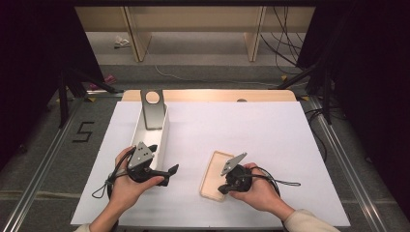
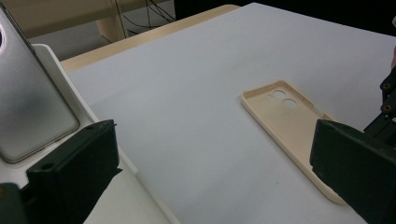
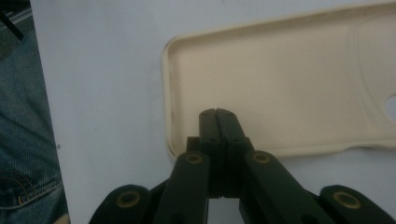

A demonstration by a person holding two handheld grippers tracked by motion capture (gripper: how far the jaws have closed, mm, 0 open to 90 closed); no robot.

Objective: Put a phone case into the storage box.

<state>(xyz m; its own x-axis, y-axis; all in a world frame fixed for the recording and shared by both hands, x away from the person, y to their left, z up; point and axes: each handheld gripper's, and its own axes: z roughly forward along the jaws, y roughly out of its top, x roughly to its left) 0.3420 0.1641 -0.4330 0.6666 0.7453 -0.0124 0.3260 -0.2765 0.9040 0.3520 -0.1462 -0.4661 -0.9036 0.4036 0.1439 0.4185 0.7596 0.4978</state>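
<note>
A beige phone case [image 1: 212, 170] lies open side up on the white mat [image 1: 251, 135], right of centre; its camera holes show in the left gripper view [image 2: 285, 100]. My right gripper [image 1: 223, 189] is shut with nothing between the jaws, its tip [image 3: 217, 113] over the inside of the case [image 3: 289, 79] near one short end. A silver phone [image 1: 153, 110] leans upright in a white tray [image 1: 163, 140] at the left. My left gripper [image 1: 164, 158] stands wide open [image 2: 210, 177] beside the tray's near end, one jaw by the tray [image 2: 49, 53] and phone [image 2: 28, 107].
The wooden table edge [image 1: 208, 95] shows beyond the mat. Metal rails [image 1: 338, 154] run along both sides, with a floor mark "5" [image 1: 83, 131] at the left. A cable [image 1: 285, 183] trails right from the right gripper. A person's jeans [image 3: 23, 140] are at the near edge.
</note>
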